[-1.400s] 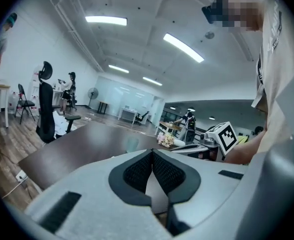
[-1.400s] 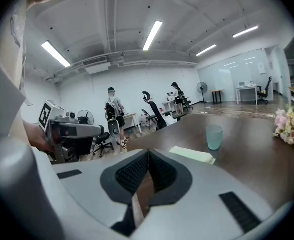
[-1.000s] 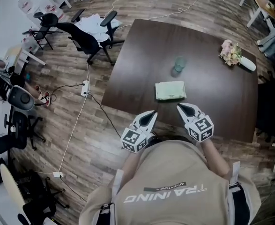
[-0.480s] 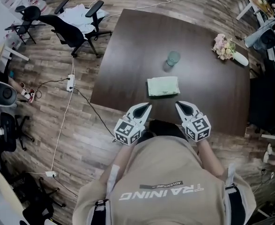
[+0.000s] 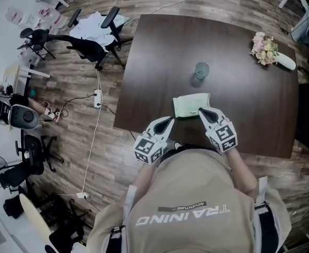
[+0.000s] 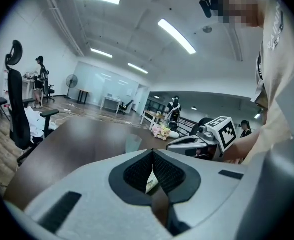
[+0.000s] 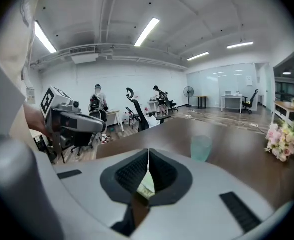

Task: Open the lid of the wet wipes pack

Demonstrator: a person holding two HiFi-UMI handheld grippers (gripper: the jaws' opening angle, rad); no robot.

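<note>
Just beyond the closed, empty fingers of left gripper [image 5: 169, 120] and right gripper [image 5: 202, 110], the pack [image 5: 190, 104] lies on the table [image 5: 159, 51], likely soft, light, slippery: pin its body, lift the lid's edge.

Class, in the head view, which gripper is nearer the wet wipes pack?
Right. The right gripper overlaps the wet wipes pack at its near right corner; the left gripper is just short of its near left corner.
</note>
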